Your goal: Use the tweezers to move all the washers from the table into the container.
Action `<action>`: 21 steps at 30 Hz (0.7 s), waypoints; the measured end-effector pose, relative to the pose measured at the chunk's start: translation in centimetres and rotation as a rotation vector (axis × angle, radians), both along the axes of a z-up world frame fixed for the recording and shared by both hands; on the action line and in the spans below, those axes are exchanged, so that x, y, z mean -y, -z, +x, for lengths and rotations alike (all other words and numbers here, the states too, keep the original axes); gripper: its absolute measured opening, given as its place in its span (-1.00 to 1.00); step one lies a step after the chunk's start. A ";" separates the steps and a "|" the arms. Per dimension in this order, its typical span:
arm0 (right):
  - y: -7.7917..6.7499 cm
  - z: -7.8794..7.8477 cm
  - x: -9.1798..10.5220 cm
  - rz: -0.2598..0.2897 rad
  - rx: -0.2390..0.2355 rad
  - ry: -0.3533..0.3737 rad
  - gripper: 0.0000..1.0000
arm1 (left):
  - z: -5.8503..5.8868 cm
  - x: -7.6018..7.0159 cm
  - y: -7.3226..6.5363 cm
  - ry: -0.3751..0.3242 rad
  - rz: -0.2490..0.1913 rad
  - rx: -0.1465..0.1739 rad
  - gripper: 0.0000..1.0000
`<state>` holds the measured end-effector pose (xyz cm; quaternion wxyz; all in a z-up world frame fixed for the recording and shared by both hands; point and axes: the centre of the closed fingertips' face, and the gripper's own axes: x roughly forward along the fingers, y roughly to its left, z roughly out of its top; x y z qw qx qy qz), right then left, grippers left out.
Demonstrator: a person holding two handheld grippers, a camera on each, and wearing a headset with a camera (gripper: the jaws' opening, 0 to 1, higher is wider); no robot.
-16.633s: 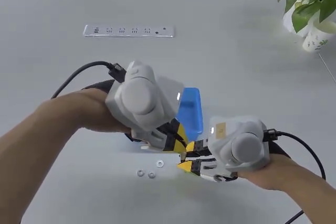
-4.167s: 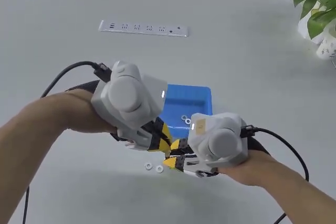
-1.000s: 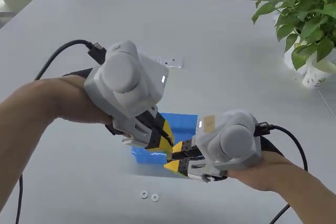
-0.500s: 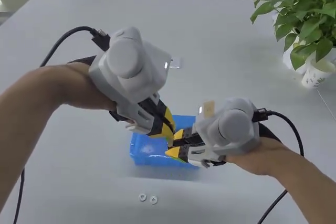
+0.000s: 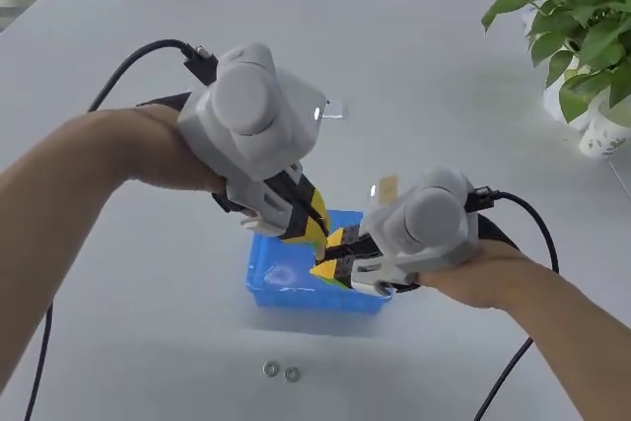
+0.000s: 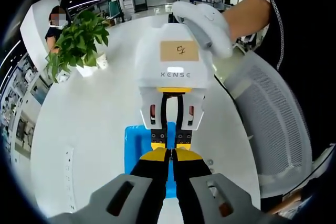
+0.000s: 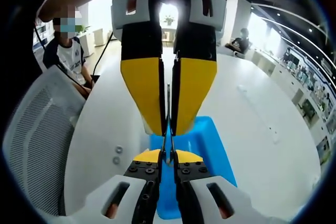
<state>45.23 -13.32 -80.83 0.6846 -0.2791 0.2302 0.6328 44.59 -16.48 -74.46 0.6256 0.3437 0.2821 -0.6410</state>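
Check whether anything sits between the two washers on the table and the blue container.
Nothing visible does. The washers lie on the bare table just in front of the container, facing its near wall, with open tabletop between them.

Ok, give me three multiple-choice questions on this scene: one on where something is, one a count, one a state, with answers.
1. Where do the loose washers lie?
A) on the table, on the person's side of the blue container
B) stacked on the container's rim
C) beyond the container's far side

2. How many washers lie on the table outside the container?
A) none
B) two
C) five

3. How do the right gripper's jaws stand?
A) wide open
B) closed on the thin tweezers
C) closed on a washer

Answers: 1 A, the head view shows them on bare table nearer the person than the container. 2 B, a pair lies side by side there. 3 B, the right gripper view shows its yellow tips pressed to a thin strip.
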 end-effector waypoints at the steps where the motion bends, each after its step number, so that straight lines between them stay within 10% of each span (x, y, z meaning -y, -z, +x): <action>1: 0.2 0.1 0.0 -0.001 -0.004 -0.002 -0.80 | 0.1 0.0 0.1 -0.001 0.000 -0.002 -0.87; 21: 3.8 1.8 0.6 -0.036 -0.059 -0.025 -0.80 | 2.1 0.3 3.6 -0.024 -0.013 -0.035 -0.87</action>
